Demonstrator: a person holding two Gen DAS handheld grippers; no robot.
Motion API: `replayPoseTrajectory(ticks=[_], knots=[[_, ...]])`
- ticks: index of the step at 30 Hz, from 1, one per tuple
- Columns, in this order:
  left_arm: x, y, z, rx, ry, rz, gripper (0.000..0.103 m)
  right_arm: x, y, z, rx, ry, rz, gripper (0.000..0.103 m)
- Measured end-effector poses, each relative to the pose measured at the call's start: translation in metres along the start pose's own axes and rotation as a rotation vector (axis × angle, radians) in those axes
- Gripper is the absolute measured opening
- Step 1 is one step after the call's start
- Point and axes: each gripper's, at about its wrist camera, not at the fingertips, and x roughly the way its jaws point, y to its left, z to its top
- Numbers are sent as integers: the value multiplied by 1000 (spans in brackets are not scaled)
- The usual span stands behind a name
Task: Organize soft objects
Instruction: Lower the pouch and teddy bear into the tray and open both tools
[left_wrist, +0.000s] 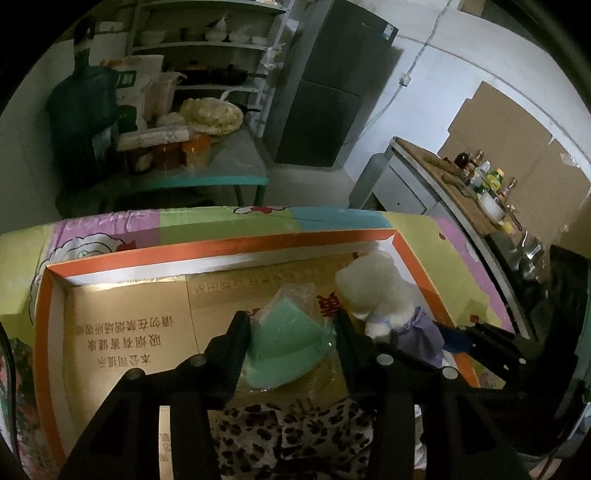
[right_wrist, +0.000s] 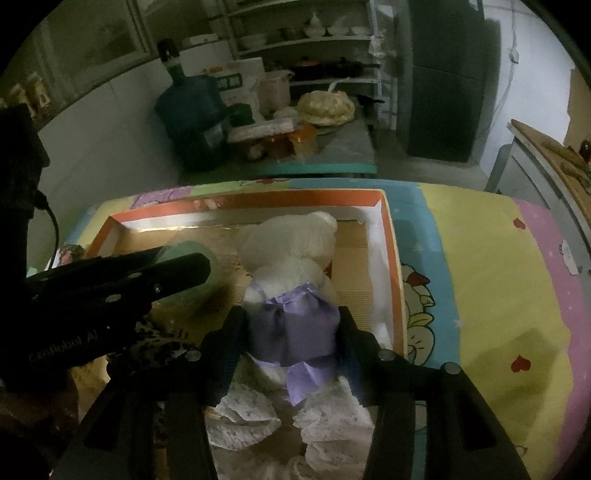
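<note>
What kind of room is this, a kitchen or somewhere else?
Most likely a home kitchen or pantry: a tall refrigerator, shelves of white bowls and pans, and a counter with condiment bottles.

Green sponge (left_wrist: 284, 343) in plastic wrap, white teddy (right_wrist: 291, 273) in purple dress, both in box (left_wrist: 221, 242)

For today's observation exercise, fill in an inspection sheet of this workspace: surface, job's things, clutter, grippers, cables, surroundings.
Surface: cartoon-print cloth under an orange-rimmed cardboard tray.
Job's things: green sponge in clear wrap, white teddy bear in a purple dress, both in the tray.
Clutter: leopard-print fabric, white lace cloth.
Grippers: left gripper straddles the sponge; right gripper straddles the bear.
Cables: black lead at left.
Surroundings: water jug, shelves, fridge.
</note>
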Motion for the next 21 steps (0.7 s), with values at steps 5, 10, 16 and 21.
replayPoseTrajectory(ticks=[5, 10, 16, 21], knots=[[-4, 2, -1, -21, 10, 6, 52, -2, -1, -2, 5, -10, 9, 57], [-11, 4, -2, -41, -12, -7, 60, -8, -3, -4, 15, -30, 23, 60], [-26, 7, 0, -61, -54, -34, 77, -20, -3, -7, 18, -60, 20, 69], [-43, 1, -3, -40, -99, -36, 78, -30, 1, -10, 15, -81, 16, 70]])
